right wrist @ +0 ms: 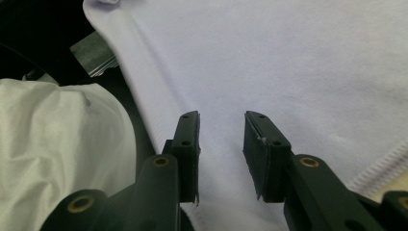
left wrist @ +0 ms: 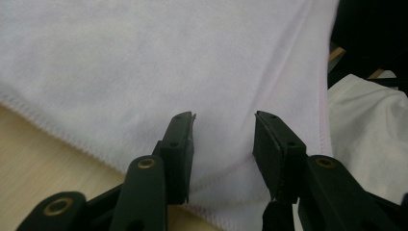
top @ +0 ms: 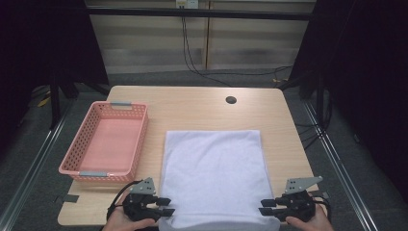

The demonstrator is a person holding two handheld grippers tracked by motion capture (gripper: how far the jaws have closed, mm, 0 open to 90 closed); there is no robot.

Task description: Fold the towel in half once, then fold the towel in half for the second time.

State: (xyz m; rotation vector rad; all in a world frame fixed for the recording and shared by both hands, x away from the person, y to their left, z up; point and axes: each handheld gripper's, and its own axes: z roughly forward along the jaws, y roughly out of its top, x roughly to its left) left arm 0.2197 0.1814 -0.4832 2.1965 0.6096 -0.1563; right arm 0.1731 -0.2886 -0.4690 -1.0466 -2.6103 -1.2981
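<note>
Towel's (top: 214, 175) near edge cut off

Wooden table (top: 202, 108), grey carpet floor (top: 29, 159)

From my remote seat: a pink basket (top: 104, 142) sits at the left of the wooden bench (top: 202, 108), a round cable hole (top: 231, 100) near its far edge, black cables (top: 192, 57) trailing across the floor beyond.

Two black hand-held claws

Left claw (top: 166, 207), right claw (top: 264, 207): grey three-cornered top plates, brass-ringed screw holes, black trailing cables.
</note>
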